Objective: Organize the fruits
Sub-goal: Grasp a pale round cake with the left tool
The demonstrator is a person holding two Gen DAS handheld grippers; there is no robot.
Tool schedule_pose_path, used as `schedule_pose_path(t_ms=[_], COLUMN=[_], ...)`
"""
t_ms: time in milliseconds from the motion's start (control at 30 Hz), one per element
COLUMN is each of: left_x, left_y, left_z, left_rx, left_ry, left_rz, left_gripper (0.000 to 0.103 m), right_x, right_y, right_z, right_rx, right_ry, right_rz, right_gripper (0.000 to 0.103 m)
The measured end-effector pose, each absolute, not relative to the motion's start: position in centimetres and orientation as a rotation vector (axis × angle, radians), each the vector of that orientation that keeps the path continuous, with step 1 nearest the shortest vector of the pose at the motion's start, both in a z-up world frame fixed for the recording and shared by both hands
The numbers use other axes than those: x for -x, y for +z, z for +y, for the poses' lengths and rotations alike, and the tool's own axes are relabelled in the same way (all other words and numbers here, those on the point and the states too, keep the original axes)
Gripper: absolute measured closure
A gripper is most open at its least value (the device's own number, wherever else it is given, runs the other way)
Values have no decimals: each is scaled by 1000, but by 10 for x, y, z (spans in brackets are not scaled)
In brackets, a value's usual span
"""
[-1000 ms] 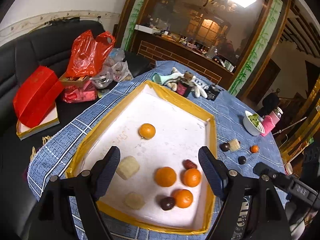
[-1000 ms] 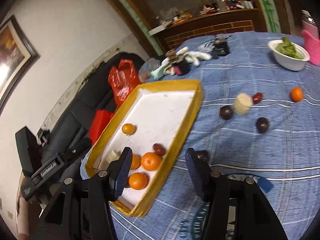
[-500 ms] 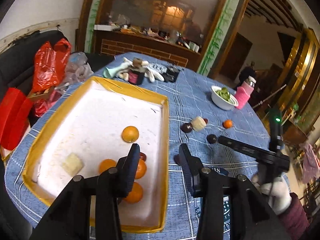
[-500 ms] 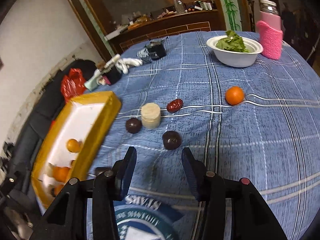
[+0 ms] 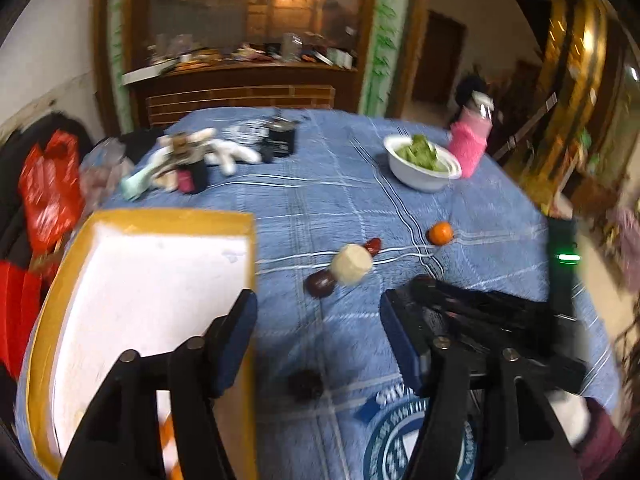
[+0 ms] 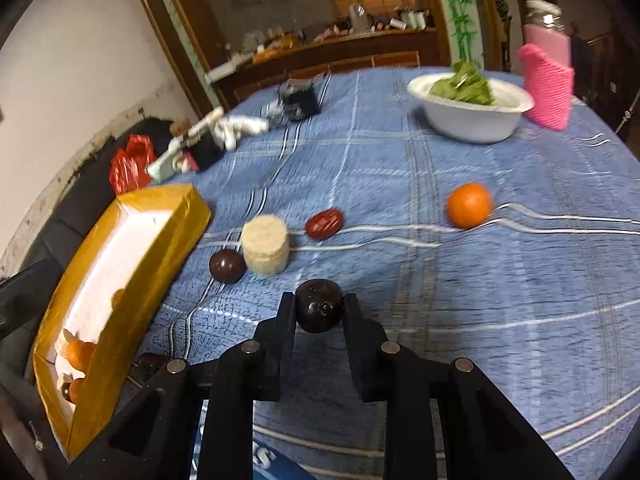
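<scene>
My right gripper (image 6: pixel 319 312) is shut on a dark round fruit (image 6: pixel 320 311) resting on the blue tablecloth. Beyond it lie another dark fruit (image 6: pixel 227 266), a pale cylindrical piece (image 6: pixel 265 245), a red date (image 6: pixel 325 223) and an orange (image 6: pixel 469 205). The yellow-rimmed white tray (image 6: pixel 152 248) at left holds several oranges. My left gripper (image 5: pixel 318 332) is open and empty, hovering over the tray's right rim (image 5: pixel 250 240). The left wrist view shows the right gripper (image 5: pixel 480 312), a dark fruit (image 5: pixel 320 283), the pale piece (image 5: pixel 352 264), the date (image 5: pixel 374 245), the orange (image 5: pixel 440 233) and another dark fruit (image 5: pixel 306 385).
A white bowl of greens (image 6: pixel 472 108) and a pink-sleeved bottle (image 6: pixel 548 80) stand at the back right. Toys and small dark items (image 6: pixel 224 132) lie at the back left. Red bags (image 5: pixel 48 192) sit on a black sofa left of the table.
My right gripper moved forward and shut on the dark fruit. My left gripper swung right from over the tray toward the loose fruits.
</scene>
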State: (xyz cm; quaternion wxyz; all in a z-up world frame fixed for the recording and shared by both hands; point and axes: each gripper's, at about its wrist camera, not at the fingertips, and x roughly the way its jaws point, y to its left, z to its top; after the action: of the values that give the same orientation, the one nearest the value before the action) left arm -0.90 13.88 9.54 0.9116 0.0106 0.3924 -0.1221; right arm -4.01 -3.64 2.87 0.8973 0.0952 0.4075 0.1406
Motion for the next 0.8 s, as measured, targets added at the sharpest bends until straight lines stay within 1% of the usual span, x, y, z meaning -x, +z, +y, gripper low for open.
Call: schedule_pose_path(t_ms=[133,300,400,433,467,500,633,800], left_x=[-33,-76,-85,-85,-84,-83,-72,-46], left_y=[71,34,24,23,21,20,31,56], left_z=[99,73,66,66,65,64,66,93], left_rx=[-144,-238,-270,-282,-303,-303,-297,-125], left_ry=[-296,-234,-228,-225,-218,-233,-210,-210], left_rz=[866,946,960,962,964,968,926,902], left_gripper=[39,39,39,44,53,69,69,69], right_x=[53,42,42,42,43,44,47,50], right_y=[35,25,29,30,32,34,41,43], right_z=[-66,-86,-79,-75,-71,-69,-62,-60], right_rx=[-244,-386,-346,-326,-307,-293,-259,-255], right_ry=[283,312,316,315,316,318,331,342], right_rz=[807,873,860,854,847,839,806,799], right_gripper=[77,77,77,77,77,77,77,77])
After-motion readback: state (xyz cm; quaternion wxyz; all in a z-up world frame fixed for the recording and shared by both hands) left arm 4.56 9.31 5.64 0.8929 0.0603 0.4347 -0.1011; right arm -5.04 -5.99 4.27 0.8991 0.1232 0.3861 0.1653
